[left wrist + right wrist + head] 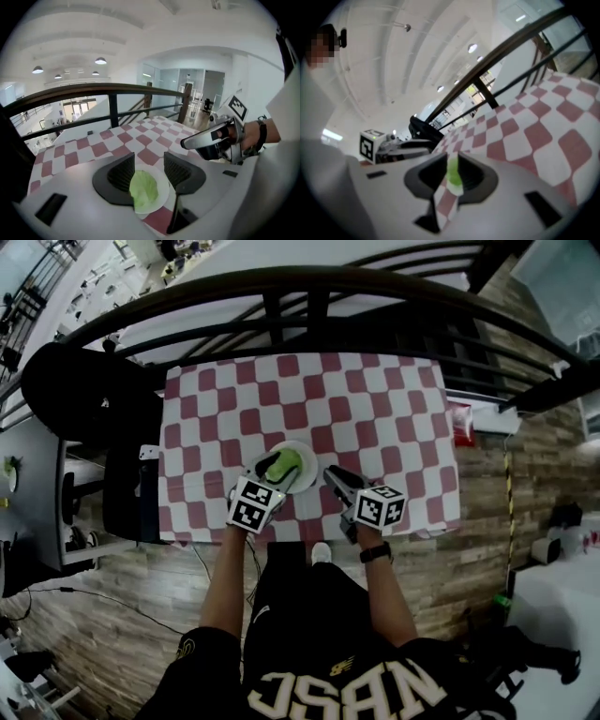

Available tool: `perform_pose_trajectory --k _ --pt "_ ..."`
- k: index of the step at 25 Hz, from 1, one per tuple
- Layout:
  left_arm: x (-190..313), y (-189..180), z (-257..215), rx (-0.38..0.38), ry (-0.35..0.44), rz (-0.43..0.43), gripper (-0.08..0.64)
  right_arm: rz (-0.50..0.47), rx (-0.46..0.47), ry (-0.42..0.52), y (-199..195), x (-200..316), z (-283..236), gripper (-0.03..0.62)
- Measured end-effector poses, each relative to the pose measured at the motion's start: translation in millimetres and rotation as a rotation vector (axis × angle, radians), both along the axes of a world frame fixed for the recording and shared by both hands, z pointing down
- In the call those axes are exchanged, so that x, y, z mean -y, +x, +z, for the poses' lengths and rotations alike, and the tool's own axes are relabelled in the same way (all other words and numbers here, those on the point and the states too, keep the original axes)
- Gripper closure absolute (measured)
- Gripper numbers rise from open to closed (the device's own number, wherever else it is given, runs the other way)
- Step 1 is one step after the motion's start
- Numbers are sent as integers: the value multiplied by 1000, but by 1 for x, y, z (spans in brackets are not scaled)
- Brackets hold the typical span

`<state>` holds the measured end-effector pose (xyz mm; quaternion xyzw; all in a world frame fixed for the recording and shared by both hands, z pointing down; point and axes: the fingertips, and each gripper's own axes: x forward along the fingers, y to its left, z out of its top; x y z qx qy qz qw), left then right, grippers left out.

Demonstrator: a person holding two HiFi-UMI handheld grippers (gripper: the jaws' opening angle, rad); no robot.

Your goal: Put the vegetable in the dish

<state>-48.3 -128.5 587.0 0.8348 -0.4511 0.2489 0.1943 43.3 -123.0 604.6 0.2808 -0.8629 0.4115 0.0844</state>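
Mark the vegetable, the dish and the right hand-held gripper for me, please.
vegetable (143, 190), left gripper view, middle of the green leaf.
dish (162, 193), left gripper view, bare white right side.
right hand-held gripper (332, 473), head view, between its fingertips.

The vegetable (284, 465) is a pale green leaf, crinkled and slightly cupped like a piece of cabbage or lettuce. It lies flat in the dish (307, 476), a small round white plate with a low rim. The leaf covers the left half of the plate and reaches its near rim, while the right side stays bare white. The dish sits upright on the red-and-white checked table (375, 399), close to the near edge and a little left of the middle. Nothing else lies in the dish with the leaf.
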Motion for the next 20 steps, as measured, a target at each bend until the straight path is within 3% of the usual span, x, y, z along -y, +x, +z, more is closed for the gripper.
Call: perform_pose_trajectory --k 3,10,15,20 --pt "-2 -2 -54 -106 88 -115 387 -14 -56 161 -2 11 -48 542" --pt "-18 1 -174 -182 336 -251 515 44 -113 531 5 12 -176 569" --pt "-38 6 -231 -273 456 -306 540 80 -154 686 11 -2 -235 575" --pt "-58 16 -263 -139 668 -327 541 137 -200 742 22 -14 -260 575"
